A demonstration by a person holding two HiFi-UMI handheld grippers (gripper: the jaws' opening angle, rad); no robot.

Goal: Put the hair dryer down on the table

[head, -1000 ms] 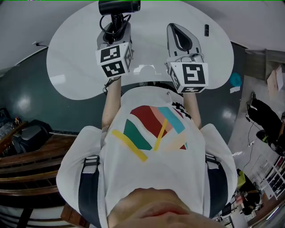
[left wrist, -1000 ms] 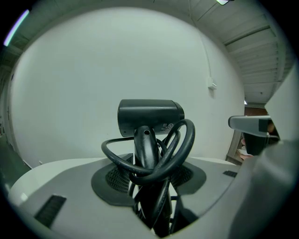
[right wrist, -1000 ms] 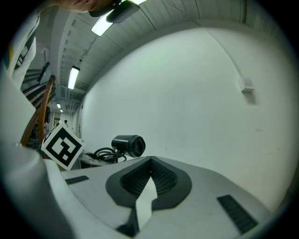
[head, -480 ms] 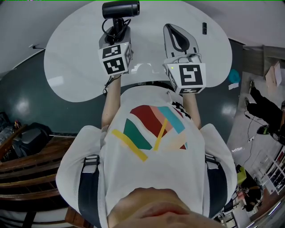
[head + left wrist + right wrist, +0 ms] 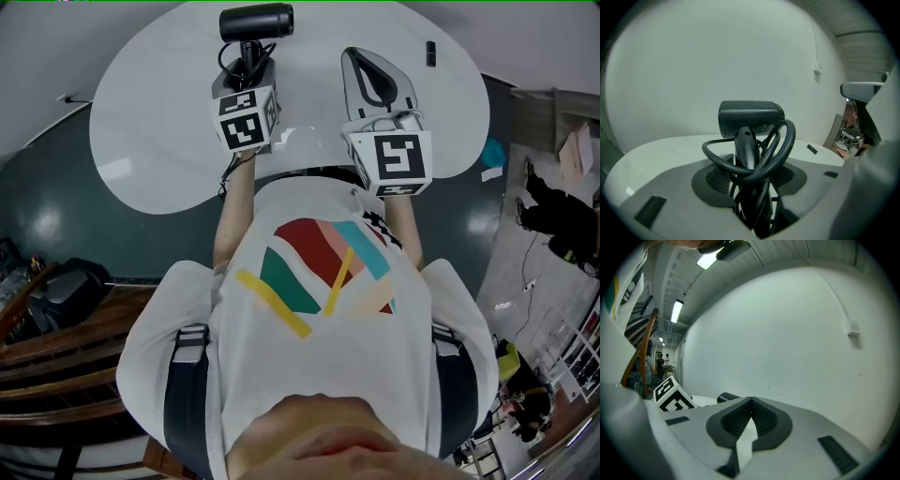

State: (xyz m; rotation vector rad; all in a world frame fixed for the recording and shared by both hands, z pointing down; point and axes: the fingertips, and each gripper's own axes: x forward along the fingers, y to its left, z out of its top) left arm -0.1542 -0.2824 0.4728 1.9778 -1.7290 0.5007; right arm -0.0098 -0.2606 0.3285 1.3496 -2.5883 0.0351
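On the left, our left gripper (image 5: pixel 247 73) has its jaws partway apart and clamped on the handle of the hair dryer (image 5: pixel 750 117). Loops of the cord (image 5: pixel 785 140) are bunched into the same grip, we judge so the cable cannot trail or snag on the way down. The dryer stands at this gripper's 12 o'clock, barrel crosswise on top, over the far part of the white table (image 5: pixel 150 122). We cannot tell whether it touches the top, and we judge it not yet set down. At the dryer's 3 o'clock, our right gripper (image 5: pixel 367 80) has its tips together on nothing and is parked clear of the work. A small dark object (image 5: pixel 430 53) lies at its 1 o'clock.
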